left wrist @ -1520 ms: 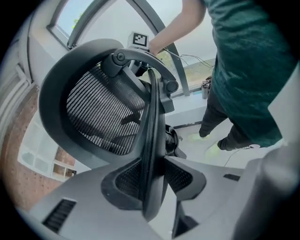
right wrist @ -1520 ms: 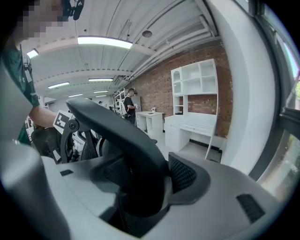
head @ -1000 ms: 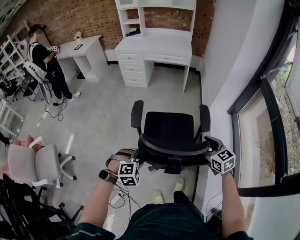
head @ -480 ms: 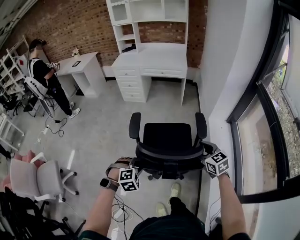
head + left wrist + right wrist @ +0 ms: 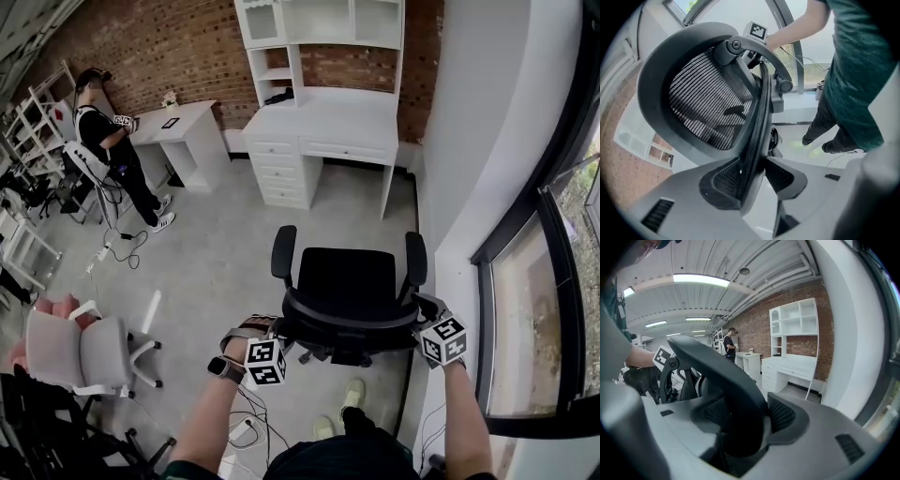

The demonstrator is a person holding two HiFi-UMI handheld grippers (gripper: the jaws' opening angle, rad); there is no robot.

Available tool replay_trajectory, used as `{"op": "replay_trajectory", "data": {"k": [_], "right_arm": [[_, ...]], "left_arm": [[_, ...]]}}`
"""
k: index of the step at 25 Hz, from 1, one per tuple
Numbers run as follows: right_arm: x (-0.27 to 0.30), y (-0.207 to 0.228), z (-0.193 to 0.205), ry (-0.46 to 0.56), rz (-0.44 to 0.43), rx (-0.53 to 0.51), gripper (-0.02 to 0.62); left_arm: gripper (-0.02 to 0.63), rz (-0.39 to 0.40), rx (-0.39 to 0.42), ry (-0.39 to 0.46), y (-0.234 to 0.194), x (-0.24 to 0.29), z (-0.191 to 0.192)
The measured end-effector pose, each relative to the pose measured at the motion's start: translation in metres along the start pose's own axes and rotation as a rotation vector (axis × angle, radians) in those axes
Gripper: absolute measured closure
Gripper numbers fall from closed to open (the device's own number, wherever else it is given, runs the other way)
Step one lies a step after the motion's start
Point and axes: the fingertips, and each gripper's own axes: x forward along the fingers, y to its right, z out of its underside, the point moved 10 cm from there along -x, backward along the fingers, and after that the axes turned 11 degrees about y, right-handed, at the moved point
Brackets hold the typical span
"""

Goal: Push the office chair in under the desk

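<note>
Moved: chair (image 5: 347, 281) nearer desk (image 5: 328, 122) than 1 s ago, gap smaller. Chair: frame centre, seat facing desk at upper centre, not under it. L gripper (image 5: 279, 330): clamped on backrest rim, lower left. R gripper (image 5: 420, 306): clamped on rim, lower right.

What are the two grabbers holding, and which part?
Both hold the black office chair by its backrest rim: the left gripper on the left edge, the right gripper on the right edge.
</note>
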Motion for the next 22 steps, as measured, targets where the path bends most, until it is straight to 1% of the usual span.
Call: {"op": "replay_trajectory", "data": {"k": [4, 8, 13, 17, 22], "right_arm": [[0.012, 0.014, -0.005, -0.003, -0.008, 0.003, 0.364], [0.021, 0.038, -0.007, 0.000, -0.009, -0.002, 0.364], [0.037, 0.063, -0.011, -0.003, -0.010, 0.005, 0.364], [0.050, 0.090, -0.017, -0.001, -0.020, 0.001, 0.364], [0.063, 0.116, -0.022, -0.007, -0.043, -0.003, 0.364]], "left_arm": [[0.442, 0.011, 0.001, 0.006, -0.015, 0.007, 0.000], [0.442, 0.010, -0.003, 0.009, -0.034, 0.022, -0.006], [0.442, 0.019, -0.034, -0.014, -0.059, 0.038, -0.009], [0.449, 0.035, -0.058, -0.045, -0.080, 0.053, -0.020], [0.451, 0.026, -0.085, -0.051, -0.093, 0.066, -0.029]]}}
